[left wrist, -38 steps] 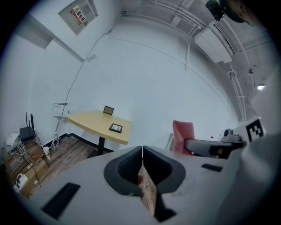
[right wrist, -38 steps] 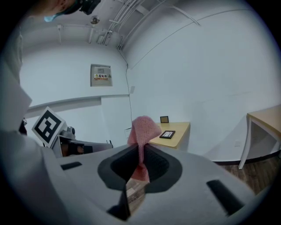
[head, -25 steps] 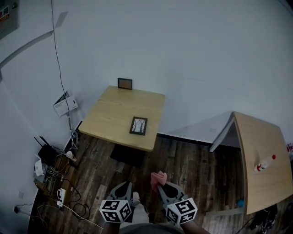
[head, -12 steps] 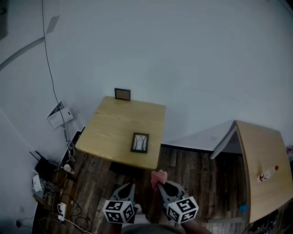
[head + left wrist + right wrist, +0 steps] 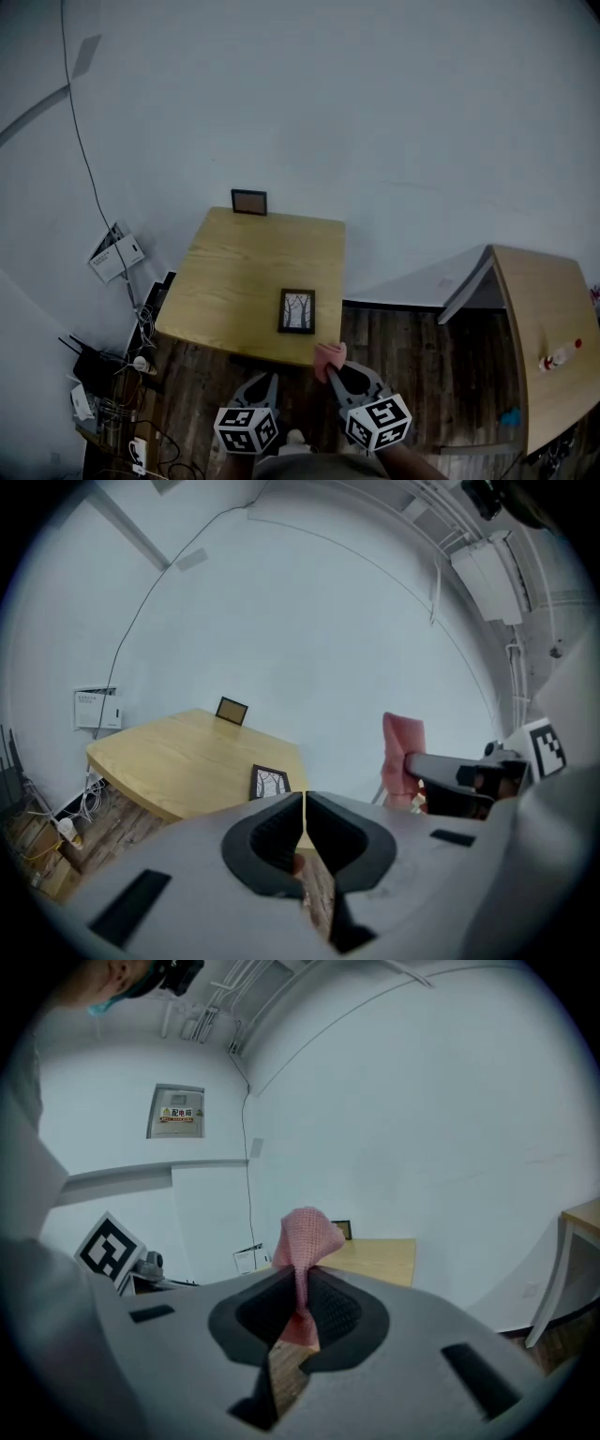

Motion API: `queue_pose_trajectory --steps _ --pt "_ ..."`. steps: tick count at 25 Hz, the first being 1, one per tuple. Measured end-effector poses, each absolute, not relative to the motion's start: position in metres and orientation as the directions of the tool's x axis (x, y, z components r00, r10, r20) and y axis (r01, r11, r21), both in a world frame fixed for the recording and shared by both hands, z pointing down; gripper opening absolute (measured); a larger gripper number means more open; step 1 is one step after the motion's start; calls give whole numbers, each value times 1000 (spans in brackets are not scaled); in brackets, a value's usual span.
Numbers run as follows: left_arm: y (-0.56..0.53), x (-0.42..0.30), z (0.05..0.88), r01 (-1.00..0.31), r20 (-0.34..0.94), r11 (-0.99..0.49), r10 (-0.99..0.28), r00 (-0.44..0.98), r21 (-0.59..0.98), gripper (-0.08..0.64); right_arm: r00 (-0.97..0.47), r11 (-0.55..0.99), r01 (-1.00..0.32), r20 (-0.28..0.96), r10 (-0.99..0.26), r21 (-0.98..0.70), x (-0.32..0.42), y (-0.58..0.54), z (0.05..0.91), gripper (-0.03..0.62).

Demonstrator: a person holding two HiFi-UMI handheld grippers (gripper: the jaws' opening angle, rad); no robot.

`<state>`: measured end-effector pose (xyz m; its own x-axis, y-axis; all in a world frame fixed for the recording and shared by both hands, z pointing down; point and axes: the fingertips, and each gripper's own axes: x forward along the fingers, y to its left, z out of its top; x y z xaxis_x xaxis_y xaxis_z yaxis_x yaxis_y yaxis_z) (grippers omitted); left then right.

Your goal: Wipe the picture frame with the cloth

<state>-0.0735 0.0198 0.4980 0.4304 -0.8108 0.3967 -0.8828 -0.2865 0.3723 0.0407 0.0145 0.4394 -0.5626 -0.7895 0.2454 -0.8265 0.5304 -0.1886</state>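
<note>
two grippers sit low in the head view, marker cubes toward the camera. the left gripper (image 5: 265,379) has its jaws pressed tip to tip; its own view shows only a hairline seam between the dark pads, and nothing in it. the right gripper (image 5: 336,371) is clamped on the pink cloth (image 5: 328,356). the fabric is pinched thin between the pads and bunches out above the tips, touching nothing else.

the picture frame (image 5: 297,311) lies flat on the wooden table (image 5: 234,272), close to the front edge and toward the right corner. from above, the cloth shows right at that corner, apart from the frame; i cannot tell whether it is over the tabletop or short of it.

now the differences between views. only the head view takes in the plank floor, the tangle of cables (image 5: 103,398) at the left, and a second table (image 5: 553,300) at the right with a bottle (image 5: 560,356) on it. the left gripper view catches its partner side-on, the cloth standing upright above that jaw, and the flat frame just beyond its own closed tips. the right gripper view loses the flat frame behind its own body. it picks out a small second frame (image 5: 342,1230) standing at the table's far edge against the wall, just beside the cloth's bunch. it also shows a grey wall box (image 5: 176,1112) with a yellow label, high on the left.
</note>
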Motion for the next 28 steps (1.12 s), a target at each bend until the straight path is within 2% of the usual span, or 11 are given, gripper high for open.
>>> queue_pose_trajectory --steps 14,28 --pt "-34 -80 528 -862 445 -301 -759 476 408 9 -488 450 -872 284 -825 -190 38 -44 456 21" --pt "-99 -69 575 -871 531 -271 -706 469 410 11 -515 469 -857 332 -790 -213 42 -129 490 21"
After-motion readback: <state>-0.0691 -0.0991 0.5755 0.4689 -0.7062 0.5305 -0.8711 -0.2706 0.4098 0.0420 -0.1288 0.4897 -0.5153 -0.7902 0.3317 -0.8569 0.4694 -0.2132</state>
